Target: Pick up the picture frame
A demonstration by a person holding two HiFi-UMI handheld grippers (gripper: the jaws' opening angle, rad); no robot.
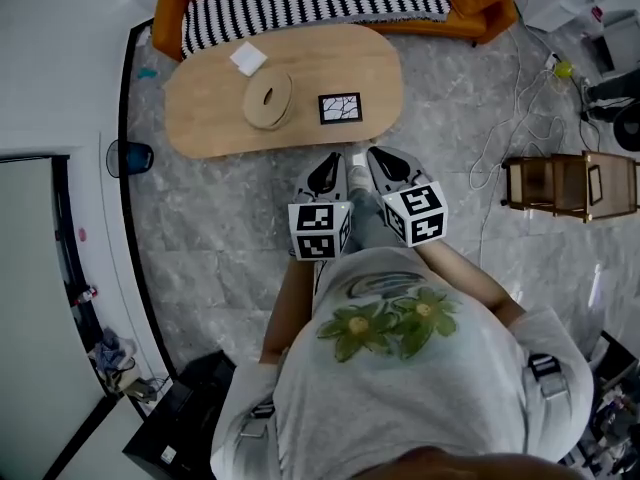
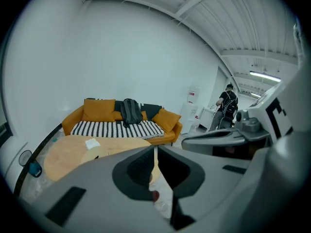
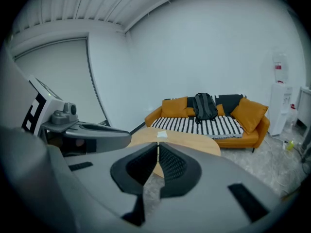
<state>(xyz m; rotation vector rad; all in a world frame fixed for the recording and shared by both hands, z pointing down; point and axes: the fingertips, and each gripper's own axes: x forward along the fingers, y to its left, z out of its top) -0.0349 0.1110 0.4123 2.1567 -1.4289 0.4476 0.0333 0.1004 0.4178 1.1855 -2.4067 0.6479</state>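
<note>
Head view: picture frame (image 1: pixel 340 108) lies flat on the table (image 1: pixel 200 128), untouched. My left gripper (image 1: pixel 324 176) and right gripper (image 1: pixel 388 166), both pressed together and empty, hang short of it; whole pickup left

Oval wooden table (image 1: pixel 205 118), bearing picture frame (image 1: pixel 340 108), round wooden ring (image 1: pixel 268 100), white pad (image 1: pixel 248 59)

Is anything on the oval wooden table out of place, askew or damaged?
Nothing clearly. The small black picture frame lies flat by the light wooden table's near edge; the dark branching lines in it resemble cracks, but may be the picture itself. Too small to tell.
</note>
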